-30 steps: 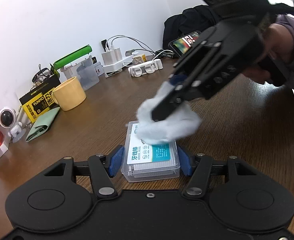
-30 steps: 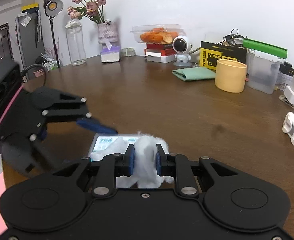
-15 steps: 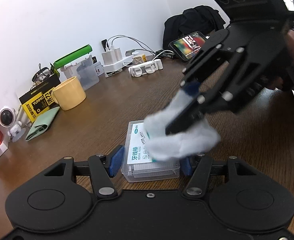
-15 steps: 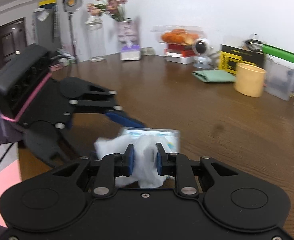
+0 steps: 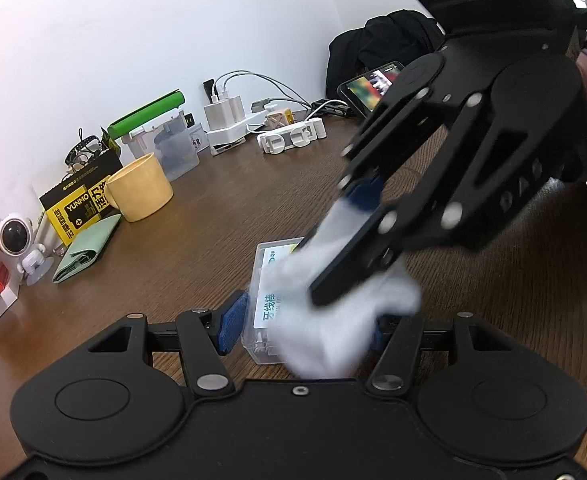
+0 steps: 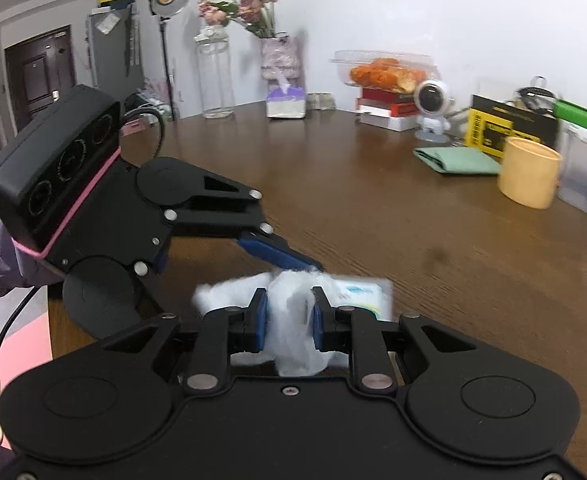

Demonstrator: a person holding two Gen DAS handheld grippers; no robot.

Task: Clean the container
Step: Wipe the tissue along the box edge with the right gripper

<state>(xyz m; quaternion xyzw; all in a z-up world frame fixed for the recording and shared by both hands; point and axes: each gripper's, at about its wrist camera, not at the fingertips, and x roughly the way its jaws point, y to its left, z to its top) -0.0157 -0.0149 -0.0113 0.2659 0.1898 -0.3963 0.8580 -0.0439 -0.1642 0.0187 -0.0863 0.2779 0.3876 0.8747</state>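
A small clear plastic container [image 5: 264, 280] with a white and teal label lies on the brown table [image 5: 233, 216]. My left gripper [image 5: 305, 326] is shut on it, a blue pad on each side. The right gripper [image 6: 289, 320] is shut on a white wad of wipe [image 6: 293, 332] and comes in from the upper right in the left wrist view. The wipe [image 5: 345, 312] lies over the near right part of the lid and hides it. In the right wrist view the label [image 6: 363, 296] shows just past the wipe, beside a left gripper finger [image 6: 277, 254].
On the far side stand a yellow mug [image 5: 141, 188], a green wallet [image 5: 87, 252], a yellow and black box [image 5: 77, 200], a small robot figure [image 5: 17, 244], chargers with cables [image 5: 229, 128] and a phone [image 5: 373, 84]. A flower vase [image 6: 281, 60] and a glass bottle [image 6: 215, 76] stand further off.
The right gripper has dragged the wipe across the lid, from its far end toward the near right edge, and rolled a little. The left gripper and the container stayed still.
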